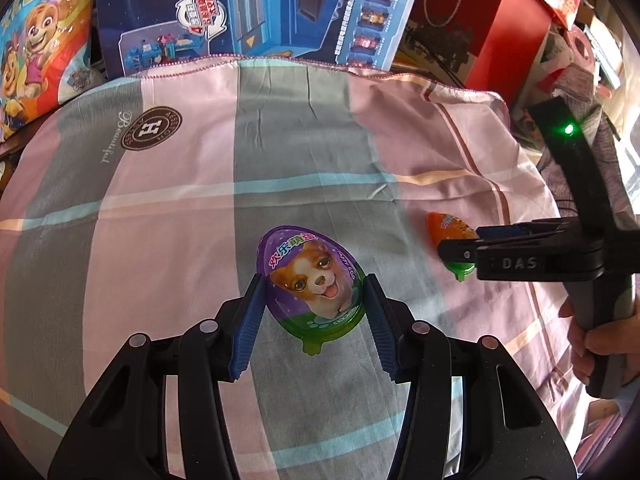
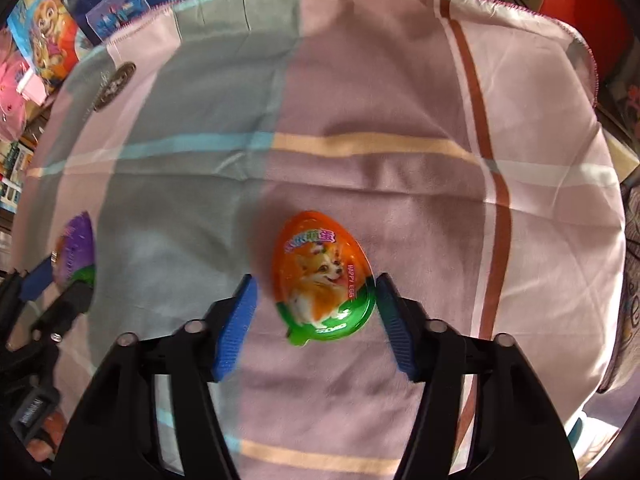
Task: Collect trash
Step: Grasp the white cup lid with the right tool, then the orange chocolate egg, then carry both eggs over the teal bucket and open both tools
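A purple egg-shaped toy package (image 1: pixel 310 284) with a corgi picture and green base lies on the plaid cloth (image 1: pixel 160 220). My left gripper (image 1: pixel 314 292) is open around it, blue pads on both sides, touching or nearly touching. An orange egg package (image 2: pixel 322 276) with the same corgi lies on the cloth to the right. My right gripper (image 2: pixel 316 292) is open around it, the right pad close to its green rim, the left pad apart. The orange egg (image 1: pixel 448 228) and the right gripper (image 1: pixel 456 248) also show in the left wrist view. The purple egg (image 2: pixel 76 248) shows at the left of the right wrist view.
Blue toy boxes (image 1: pixel 248 8) and a cartoon puppy cushion (image 1: pixel 40 40) stand beyond the cloth's far edge. A red box (image 1: pixel 492 20) stands at the back right. The cloth's stitched hem (image 2: pixel 576 40) runs around the far and right sides.
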